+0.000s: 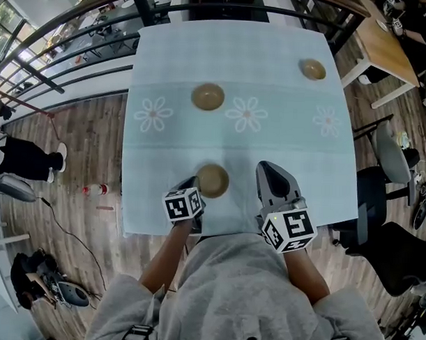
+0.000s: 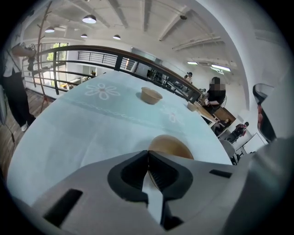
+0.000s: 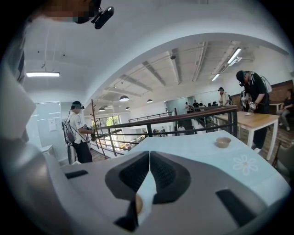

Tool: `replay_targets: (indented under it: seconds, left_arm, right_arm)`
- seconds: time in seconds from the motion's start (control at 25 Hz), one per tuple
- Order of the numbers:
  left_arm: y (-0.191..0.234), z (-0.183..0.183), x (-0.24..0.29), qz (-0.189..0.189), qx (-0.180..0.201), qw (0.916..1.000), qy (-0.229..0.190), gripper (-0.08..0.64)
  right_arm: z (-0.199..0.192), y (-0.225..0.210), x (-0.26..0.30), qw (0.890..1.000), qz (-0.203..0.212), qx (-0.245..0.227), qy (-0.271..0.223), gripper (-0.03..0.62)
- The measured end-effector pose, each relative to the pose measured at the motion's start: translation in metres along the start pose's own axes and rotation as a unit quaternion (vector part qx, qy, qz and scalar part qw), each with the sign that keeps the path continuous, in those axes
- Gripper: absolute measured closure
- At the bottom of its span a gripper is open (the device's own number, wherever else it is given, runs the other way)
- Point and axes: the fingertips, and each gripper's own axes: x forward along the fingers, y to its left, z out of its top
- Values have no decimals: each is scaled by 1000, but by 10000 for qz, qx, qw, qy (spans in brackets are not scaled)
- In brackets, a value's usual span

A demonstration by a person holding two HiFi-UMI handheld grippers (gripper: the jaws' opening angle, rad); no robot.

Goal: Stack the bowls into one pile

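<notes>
Three brown bowls sit apart on the pale blue tablecloth [image 1: 157, 185]. The nearest bowl [image 1: 214, 180] [image 2: 177, 146] lies close to the front edge. My left gripper [image 1: 196, 182] [image 2: 148, 156] is at this bowl's left rim, jaws closed on the rim's thin wall. A second bowl [image 1: 208, 96] [image 2: 151, 95] stands mid-table, and a third bowl [image 1: 313, 69] [image 3: 223, 142] at the far right corner. My right gripper [image 1: 264, 166] [image 3: 149, 153] hovers to the right of the nearest bowl, shut and empty.
A metal railing [image 1: 78, 49] runs along the table's left and far sides. A wooden table [image 1: 385, 46] and black chairs [image 1: 379, 199] stand to the right. A person [image 3: 79, 133] stands beyond the railing, others near the wooden table. Bags lie on the floor at left.
</notes>
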Motion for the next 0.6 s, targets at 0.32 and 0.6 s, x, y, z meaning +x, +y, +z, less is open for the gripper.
replay_targets:
  seconds: [0.32,0.6]
  left_arm:
    - [1,42,3,-64,-359,9986,-375,537]
    - [-4,112,4,-192,-544,9937,-964,537]
  right_arm:
    - [-4,-19,-11,9993,-379,58,13,565]
    - [-14,-21,-5,9993,-354,123,69,565]
